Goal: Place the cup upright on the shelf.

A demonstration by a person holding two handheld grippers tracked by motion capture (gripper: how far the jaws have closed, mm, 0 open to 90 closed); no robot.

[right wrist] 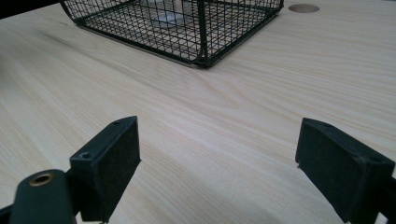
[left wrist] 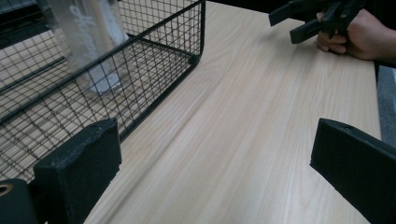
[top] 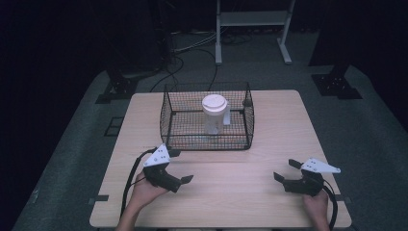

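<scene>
One black wire-mesh basket [top: 168,120], rectangular with rounded corners, sits at 12 o'clock on the pale wood-grain table [top: 269,144]. Inside it stands one translucent plastic jug [top: 213,115], upright, with a round white lid. My left gripper [top: 179,167] at 7 o'clock and right gripper [top: 285,170] at 5 o'clock both have jaws apart, gripping nothing. The left gripper view reveals white lettering on the jug wall; the right gripper view reveals one round hole [right wrist: 303,8] in the tabletop.

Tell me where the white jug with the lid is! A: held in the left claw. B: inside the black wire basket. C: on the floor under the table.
B: the white jug stands upright inside the black wire basket, and both claws are open and hold nothing.
</scene>
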